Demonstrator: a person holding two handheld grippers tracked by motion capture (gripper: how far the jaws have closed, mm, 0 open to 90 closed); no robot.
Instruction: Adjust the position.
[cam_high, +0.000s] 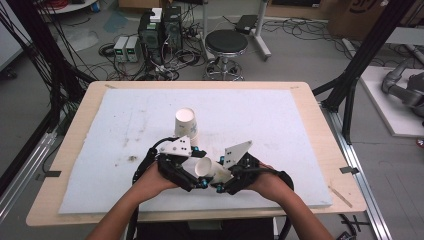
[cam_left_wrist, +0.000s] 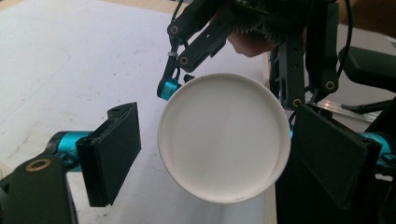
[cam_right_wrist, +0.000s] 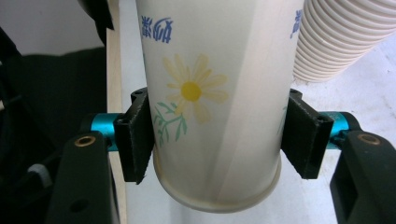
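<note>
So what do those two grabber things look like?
Both the left gripper and the right gripper are black, with hinged link arms, brass-coloured pivot pins and shiny turquoise sleeves behind flat, rectangular black pads. Each carries a pale grey three-cornered plate with small dark dots. Black cables trail back along the bare forearms.

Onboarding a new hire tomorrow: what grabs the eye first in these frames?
The flower-printed paper cup clamped between the right gripper pads, held on its side near the table's front edge with its base facing the open left gripper. Next, the stack of paper cups standing upright on the white mat just behind both grippers. Beyond the table, a round black stool sits among tangled cables.
</note>
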